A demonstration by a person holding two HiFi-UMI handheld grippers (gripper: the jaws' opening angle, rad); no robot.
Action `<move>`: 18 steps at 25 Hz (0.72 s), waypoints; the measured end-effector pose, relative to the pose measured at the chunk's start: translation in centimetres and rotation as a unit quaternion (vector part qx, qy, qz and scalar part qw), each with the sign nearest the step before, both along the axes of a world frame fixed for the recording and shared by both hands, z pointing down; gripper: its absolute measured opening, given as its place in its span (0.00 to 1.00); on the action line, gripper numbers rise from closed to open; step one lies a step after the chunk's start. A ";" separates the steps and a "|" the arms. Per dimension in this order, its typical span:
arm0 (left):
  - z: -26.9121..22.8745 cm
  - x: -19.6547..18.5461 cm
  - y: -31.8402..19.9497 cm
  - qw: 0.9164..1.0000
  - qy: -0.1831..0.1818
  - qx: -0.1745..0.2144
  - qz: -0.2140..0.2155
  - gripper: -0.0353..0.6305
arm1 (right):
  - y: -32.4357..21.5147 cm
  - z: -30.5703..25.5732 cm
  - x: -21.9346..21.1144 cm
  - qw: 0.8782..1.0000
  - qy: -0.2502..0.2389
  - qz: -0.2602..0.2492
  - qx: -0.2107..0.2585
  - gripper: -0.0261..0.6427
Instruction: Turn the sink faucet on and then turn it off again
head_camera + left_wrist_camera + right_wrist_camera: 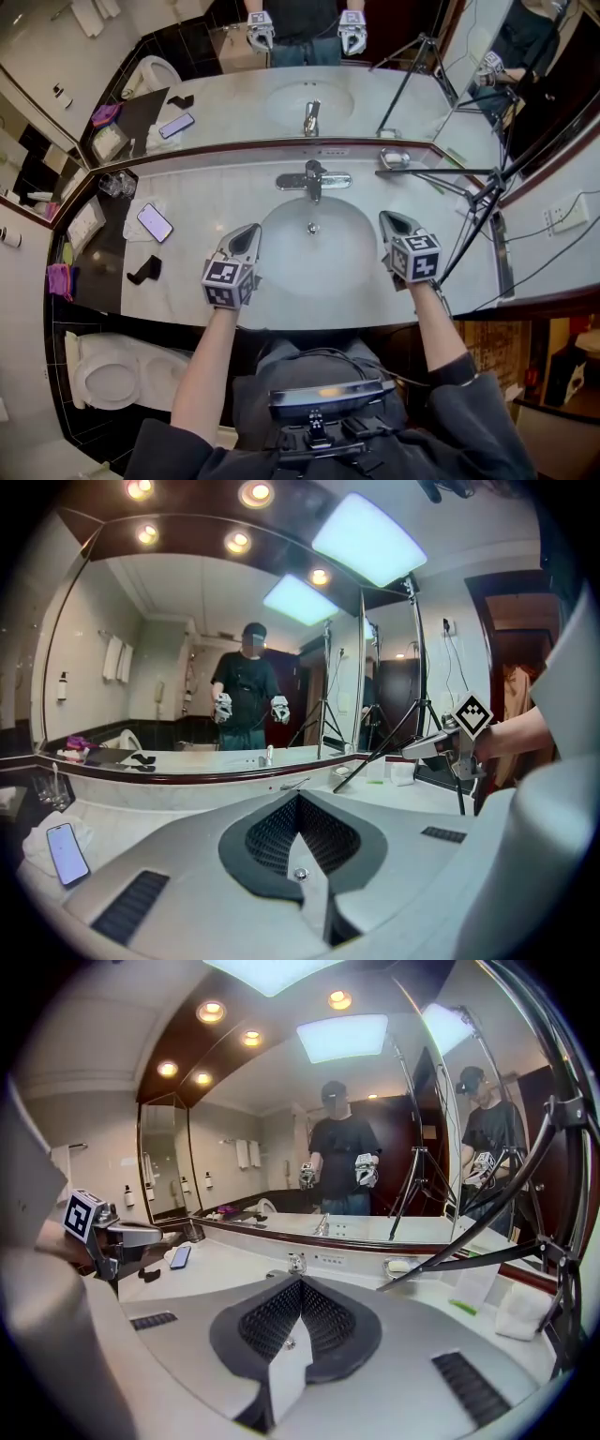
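Left gripper (249, 231), right gripper (390, 219) closed, empty; faucet (296, 1262) seemingly off, base hidden behind jaws

The chrome faucet (313, 178) stands upright on an oblong chrome base plate at the back edge of the oval white sink basin (281, 258), centred on it and just in front of the mirror (225, 103). Its short spout reaches forward over the basin, in line with the drain (311, 228).

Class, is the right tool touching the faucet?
Apart. The head view shows the right tool at the basin's right rim, with bare countertop between it and the faucet.
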State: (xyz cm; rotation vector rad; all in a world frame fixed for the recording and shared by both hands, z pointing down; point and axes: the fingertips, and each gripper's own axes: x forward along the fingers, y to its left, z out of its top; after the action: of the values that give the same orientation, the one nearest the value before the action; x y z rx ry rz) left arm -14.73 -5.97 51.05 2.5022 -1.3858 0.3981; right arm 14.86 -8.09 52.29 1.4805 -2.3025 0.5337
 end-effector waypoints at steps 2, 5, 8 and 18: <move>0.1 0.0 0.2 1.000 -0.005 -0.001 0.002 0.04 | 0.2 0.1 0.1 1.000 0.002 -0.001 -0.002 0.05; 0.2 0.0 0.4 1.000 0.001 -0.002 0.001 0.04 | 0.4 0.3 0.3 1.000 0.005 -0.003 -0.002 0.05; -0.1 -0.1 0.4 1.000 0.011 0.001 -0.005 0.05 | 0.5 0.3 0.2 1.000 0.006 -0.002 -0.002 0.05; 0.4 0.3 0.0 1.000 0.008 -0.001 -0.007 0.05 | 0.3 2.0 0.5 1.000 0.017 -0.008 -0.013 0.05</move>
State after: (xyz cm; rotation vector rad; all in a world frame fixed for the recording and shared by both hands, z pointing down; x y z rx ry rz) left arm -14.38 -5.98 51.44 2.4860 -1.3965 0.3766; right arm 15.34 -7.79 54.26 1.4478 -2.2706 0.5278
